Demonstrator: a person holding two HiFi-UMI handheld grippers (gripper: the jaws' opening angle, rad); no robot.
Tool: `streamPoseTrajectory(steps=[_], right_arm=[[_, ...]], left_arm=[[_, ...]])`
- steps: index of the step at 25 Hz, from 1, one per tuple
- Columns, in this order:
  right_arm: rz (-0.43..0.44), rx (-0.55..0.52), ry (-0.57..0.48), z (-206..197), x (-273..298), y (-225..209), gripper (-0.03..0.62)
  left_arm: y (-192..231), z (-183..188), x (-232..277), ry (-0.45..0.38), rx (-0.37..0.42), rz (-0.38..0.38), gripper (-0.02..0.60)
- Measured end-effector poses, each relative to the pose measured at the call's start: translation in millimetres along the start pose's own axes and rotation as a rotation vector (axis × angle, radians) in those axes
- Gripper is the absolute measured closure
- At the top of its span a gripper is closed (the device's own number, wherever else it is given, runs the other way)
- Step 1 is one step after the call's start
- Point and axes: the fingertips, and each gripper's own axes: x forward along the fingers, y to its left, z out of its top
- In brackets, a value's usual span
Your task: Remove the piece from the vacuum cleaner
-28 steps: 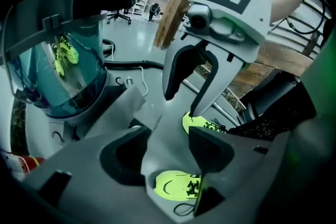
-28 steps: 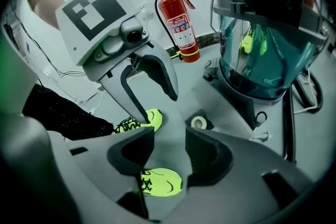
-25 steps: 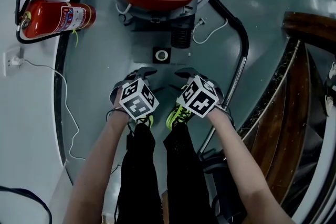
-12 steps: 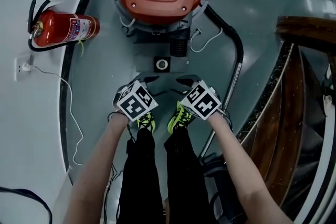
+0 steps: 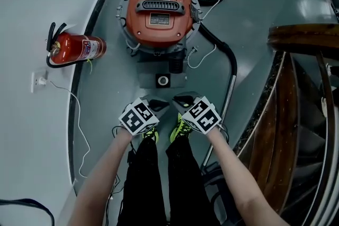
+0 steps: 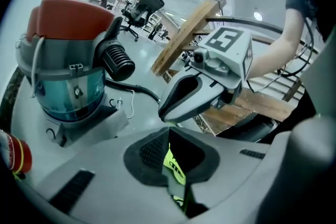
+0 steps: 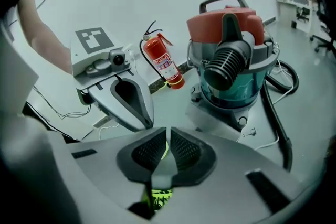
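Observation:
The vacuum cleaner [image 5: 159, 10] stands on the floor ahead of me, with a red lid, a teal drum [image 6: 68, 92] and a black ribbed hose port [image 7: 226, 68] that faces me. My left gripper [image 5: 156, 105] and right gripper [image 5: 183, 100] hang side by side above my shoes, well short of the machine and touching nothing. The left gripper [image 6: 168, 136] is shut with nothing in it. The right gripper [image 7: 167, 147] has just been closing; its pads meet with nothing between them. Each gripper shows in the other's view: the right gripper [image 6: 184, 102] and the left gripper [image 7: 131, 105].
A black hose and metal tube [image 5: 228, 92] run from the vacuum down the right side. A red fire extinguisher [image 5: 74, 50] lies at the left by a wall socket [image 5: 38, 81] and its white cable. A wooden staircase [image 5: 296, 87] stands at the right. My legs and neon shoes [image 5: 177, 129] are below.
Both grippers have risen and drawn back from the vacuum, and their jaws have gone from open to shut. The head view now takes in the whole vacuum.

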Motion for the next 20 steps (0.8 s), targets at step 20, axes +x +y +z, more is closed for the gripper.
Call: streamPoseTrajectory(steps=[20], right_arm=[[-0.006, 0.080, -0.084, 64, -121, 75, 0.571]], left_arm=[[-67, 74, -107, -0.134, -0.102, 0.022, 0.569]])
